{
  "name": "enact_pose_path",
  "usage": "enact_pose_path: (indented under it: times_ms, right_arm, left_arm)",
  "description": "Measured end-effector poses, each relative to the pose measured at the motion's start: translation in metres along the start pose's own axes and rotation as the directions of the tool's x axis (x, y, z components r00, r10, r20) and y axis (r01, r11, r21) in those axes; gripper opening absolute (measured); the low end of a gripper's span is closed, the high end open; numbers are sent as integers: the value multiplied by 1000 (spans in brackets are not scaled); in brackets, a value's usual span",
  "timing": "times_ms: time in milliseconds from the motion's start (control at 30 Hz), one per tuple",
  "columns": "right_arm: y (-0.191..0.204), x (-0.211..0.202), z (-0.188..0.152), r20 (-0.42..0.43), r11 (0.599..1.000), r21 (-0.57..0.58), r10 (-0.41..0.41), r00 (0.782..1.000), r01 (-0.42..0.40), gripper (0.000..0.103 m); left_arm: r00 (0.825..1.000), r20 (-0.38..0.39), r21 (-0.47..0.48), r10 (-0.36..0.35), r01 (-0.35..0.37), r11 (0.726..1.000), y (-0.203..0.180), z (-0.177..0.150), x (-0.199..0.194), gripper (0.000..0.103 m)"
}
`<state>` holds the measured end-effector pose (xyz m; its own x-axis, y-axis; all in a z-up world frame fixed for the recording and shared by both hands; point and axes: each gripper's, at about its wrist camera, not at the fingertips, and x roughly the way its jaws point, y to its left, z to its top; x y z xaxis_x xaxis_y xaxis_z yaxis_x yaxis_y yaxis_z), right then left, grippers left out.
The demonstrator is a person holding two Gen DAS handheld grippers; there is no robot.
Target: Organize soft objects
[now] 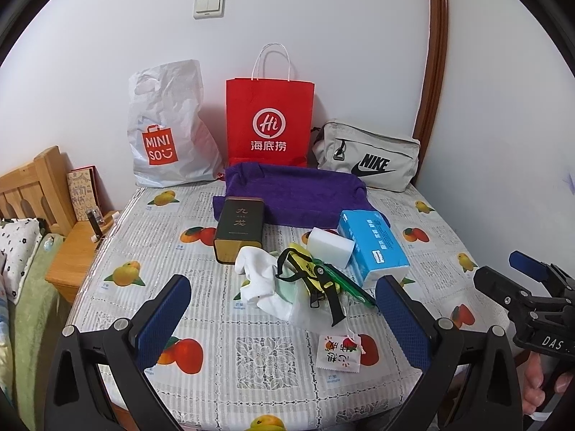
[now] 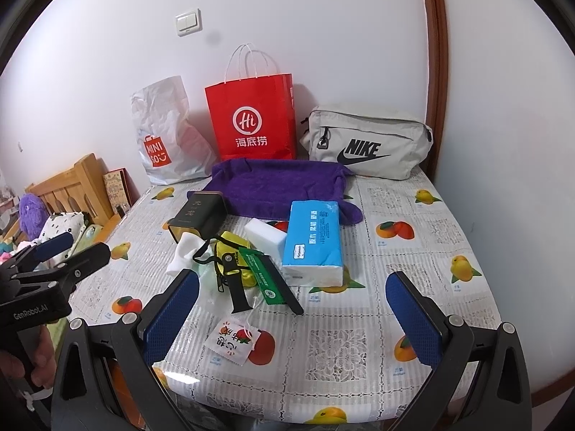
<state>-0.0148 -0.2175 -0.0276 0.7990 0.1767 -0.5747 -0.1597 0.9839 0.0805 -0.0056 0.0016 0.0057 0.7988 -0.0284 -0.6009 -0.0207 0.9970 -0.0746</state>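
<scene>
**Cluttered desk, both tongs released above the pile**

White wall behind; desk with a fruit-print cover.

Left wrist view: left tongs spread wide, holding nothing, hovering near the desk's front edge. White socks lie just beyond and between the fingers, touching a yellow-black strap tangle. Behind: dark tin, white sponge, blue tissue pack, purple towel. Right tongs at the right edge, gap visible between the fingers, empty.

Right wrist view: right tongs wide apart, empty; pile sits ahead, left of centre. Only this view shows a purple plush toy beside the bed; the sachet is touching the left finger.
</scene>
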Motion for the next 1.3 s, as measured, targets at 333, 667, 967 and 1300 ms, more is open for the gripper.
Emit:
enact_pose_path:
  times_ms: [333,667,967,1300]
  right_arm:
    - [0,22,-9,-45,1000,0,13,999,-13,103]
    - [-8,57,-19,-90,1000,12,12,996,-11,103]
    - [-15,96,-33,-153,1000,21,12,988,-9,103]
    - [-23,142,-44,-231,1000,27,-3,973,9,92]
  left_arm:
    - [1000,-17,-14,15,-15,1000,8,-11,22,103]
    - [993,-115,1,23,-23,1000,14,-31,75,103]
    - [982,-184,-45,31,-40,998,37,-34,130,102]
    - [971,-240,-33,22,-31,999,45,-29,191,88]
